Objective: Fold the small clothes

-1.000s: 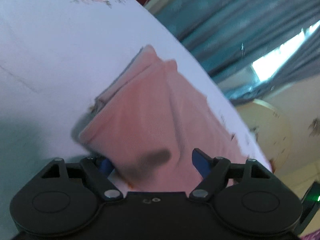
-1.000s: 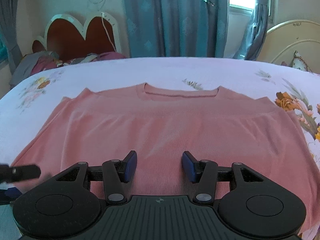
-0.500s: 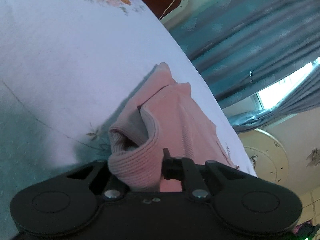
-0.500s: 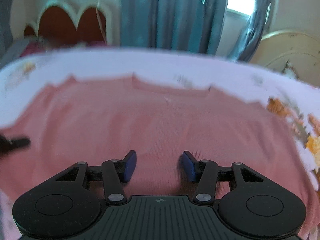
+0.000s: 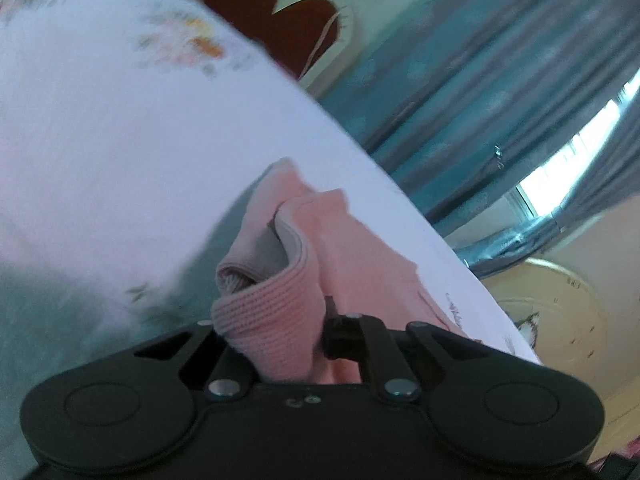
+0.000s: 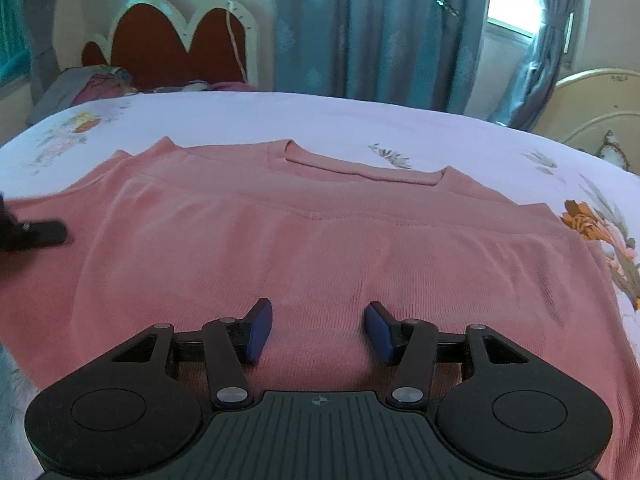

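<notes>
A pink knitted top (image 6: 320,248) is spread flat on a white bedsheet (image 6: 320,120) printed with flowers, its neckline turned toward the far side of the bed and its hem nearest the right wrist camera. In the right wrist view the right gripper (image 6: 318,330) is seen low over the lower middle of the garment, its blue-padded fingers (image 6: 258,332) held about half apart; nothing is caught between them, and whether the tips touch the cloth cannot be told. At the left edge of that same view a dark bar of the left gripper (image 6: 38,234) is seen against the top's left side. In the left wrist view the left gripper (image 5: 304,338) is seen clamped on the garment's ribbed edge (image 5: 268,320): the jaws are drawn almost fully together, and a thick fold of pink knit is bunched between them and spills over the left finger. That pinched edge is raised off the sheet, so that the grey inner face of the cloth is shown as an open loop just beyond the fingers, with a shadow cast on the bedsheet beneath. Beyond the bed a red heart-shaped headboard (image 6: 176,52) and blue curtains (image 6: 380,28) are seen.
</notes>
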Tool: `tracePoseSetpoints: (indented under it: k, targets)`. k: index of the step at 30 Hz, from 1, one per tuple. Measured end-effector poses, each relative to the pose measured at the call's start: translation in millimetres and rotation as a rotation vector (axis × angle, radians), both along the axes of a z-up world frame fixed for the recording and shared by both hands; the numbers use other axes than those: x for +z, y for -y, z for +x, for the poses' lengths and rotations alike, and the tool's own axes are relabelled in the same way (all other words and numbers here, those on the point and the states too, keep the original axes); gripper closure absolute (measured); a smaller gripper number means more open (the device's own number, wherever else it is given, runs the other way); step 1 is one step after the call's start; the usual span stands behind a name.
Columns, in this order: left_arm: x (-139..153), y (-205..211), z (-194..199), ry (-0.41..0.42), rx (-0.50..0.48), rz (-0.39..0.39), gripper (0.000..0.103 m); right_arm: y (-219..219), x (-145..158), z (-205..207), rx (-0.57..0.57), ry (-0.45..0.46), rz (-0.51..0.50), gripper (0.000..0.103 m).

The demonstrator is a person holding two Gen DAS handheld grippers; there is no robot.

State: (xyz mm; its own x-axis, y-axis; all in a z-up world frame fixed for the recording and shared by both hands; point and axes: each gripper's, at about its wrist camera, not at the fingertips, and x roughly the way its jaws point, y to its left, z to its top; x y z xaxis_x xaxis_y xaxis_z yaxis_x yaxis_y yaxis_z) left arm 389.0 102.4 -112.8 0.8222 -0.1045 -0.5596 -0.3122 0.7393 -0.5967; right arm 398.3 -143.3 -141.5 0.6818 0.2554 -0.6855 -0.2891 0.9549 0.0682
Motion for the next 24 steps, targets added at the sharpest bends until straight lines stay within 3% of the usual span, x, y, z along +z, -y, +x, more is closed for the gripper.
tracePoseSetpoints:
  k: [6, 12, 16, 19, 21, 24]
  targets:
    - [43, 58, 17, 0.072, -0.1, 0.166, 0.095, 44, 16, -2, -0.024, 0.014, 0.126, 0.051]
    - [70, 163, 42, 0.15, -0.335, 0.281, 0.095, 129, 24, -12, -0.135, 0.013, 0.185, 0.051]
    - [58, 242, 48, 0.17, -0.517, 0.3, 0.095, 195, 24, -29, -0.245, 0.016, 0.181, 0.051]
    - [25, 292, 48, 0.103, -0.615, 0.337, 0.094, 231, 20, -42, -0.312, 0.006, 0.179, 0.051]
    - [3, 317, 47, 0.027, -0.695, 0.365, 0.089, 247, 20, -48, -0.334, 0.002, 0.192, 0.051]
    - [-8, 332, 29, 0.027, -0.764, 0.417, 0.079, 261, 26, -55, -0.331, 0.025, 0.214, 0.051]
